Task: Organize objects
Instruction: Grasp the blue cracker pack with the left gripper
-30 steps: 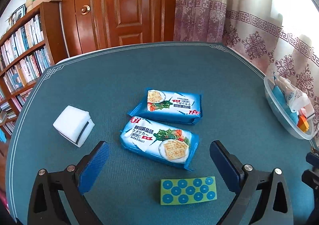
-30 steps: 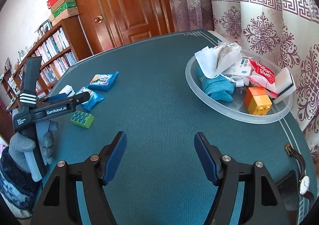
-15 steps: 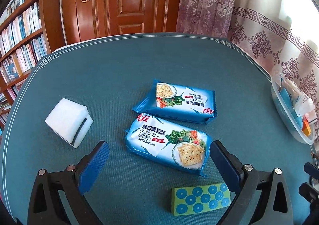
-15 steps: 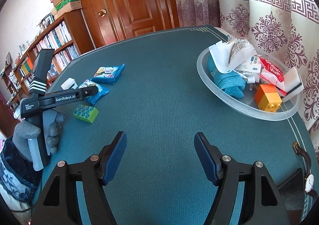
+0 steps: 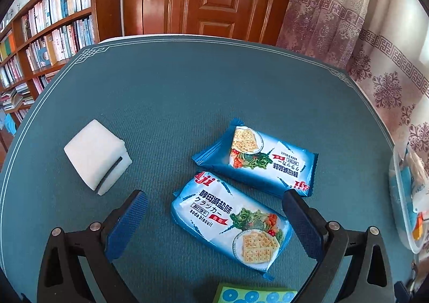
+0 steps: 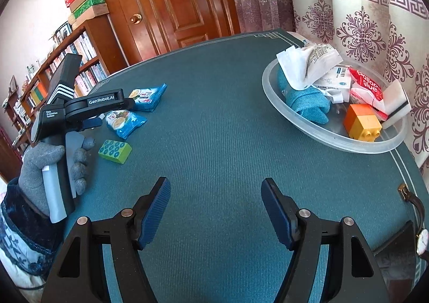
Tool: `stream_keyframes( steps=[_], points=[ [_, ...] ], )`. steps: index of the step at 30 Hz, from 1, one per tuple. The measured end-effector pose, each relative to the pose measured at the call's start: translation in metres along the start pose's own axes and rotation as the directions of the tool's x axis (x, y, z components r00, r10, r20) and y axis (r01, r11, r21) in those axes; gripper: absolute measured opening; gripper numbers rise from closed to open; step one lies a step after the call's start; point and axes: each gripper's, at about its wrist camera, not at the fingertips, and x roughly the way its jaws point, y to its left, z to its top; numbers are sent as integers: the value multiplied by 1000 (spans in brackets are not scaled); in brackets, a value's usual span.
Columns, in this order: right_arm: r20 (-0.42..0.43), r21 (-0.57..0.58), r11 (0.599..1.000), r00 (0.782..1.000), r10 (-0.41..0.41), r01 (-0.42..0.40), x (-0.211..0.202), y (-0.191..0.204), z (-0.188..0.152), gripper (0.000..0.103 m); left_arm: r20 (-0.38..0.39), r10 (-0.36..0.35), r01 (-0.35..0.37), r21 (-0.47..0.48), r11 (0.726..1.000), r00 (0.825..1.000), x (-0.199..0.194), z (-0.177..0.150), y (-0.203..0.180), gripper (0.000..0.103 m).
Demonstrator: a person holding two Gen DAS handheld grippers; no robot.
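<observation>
Blue-wrapped near cracker packet point(image 5: 230, 225) is framed by the wide, empty left gripper point(image 5: 214, 218) for pickup | right gripper point(image 6: 215, 211) is kept wide, empty, near the bowl point(image 6: 329, 139)

Two soda biscuit packets side by side on the tabletop point(image 5: 187, 93): near packet point(image 5: 230, 225), far packet point(image 5: 257, 160) just behind it. Left of the near packet, well apart, a sponge point(image 5: 97, 156). Just before it, a toy brick point(image 5: 254, 295). Far right, a bowl point(image 6: 332, 136) holding a cloth point(image 6: 303, 101), wrappers and a block point(image 6: 362, 121).
</observation>
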Motion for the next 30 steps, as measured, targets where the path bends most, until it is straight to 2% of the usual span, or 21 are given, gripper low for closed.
stream_keyframes(
  steps=[12, 18, 23, 26, 28, 30],
  points=[
    [-19, -13, 1000, 1000, 26, -26, 5, 4, -4, 71, -14, 61, -60, 56, 997, 998, -12, -21, 19, 102],
    [-33, -44, 998, 999, 32, -33, 8, 17, -6, 71, -8, 69, -68, 42, 997, 998, -13, -24, 34, 101],
    [-48, -80, 996, 998, 31, -34, 13, 30, -5, 71, 15, 51, -52, 60, 997, 999, -15, -22, 30, 87],
    [-64, -102, 994, 997, 36, -43, 19, 39, -4, 71, 33, 51, -53, 86, 995, 998, -17, -23, 28, 70],
    [-80, -110, 992, 995, 53, -61, 25, 45, -3, 71, 41, 42, -46, 98, 994, 998, -19, -25, 28, 50],
    [-94, -120, 990, 993, 67, -78, 30, 54, -1, 71, 44, 30, -34, 99, 994, 999, -20, -25, 29, 44]
  ],
)
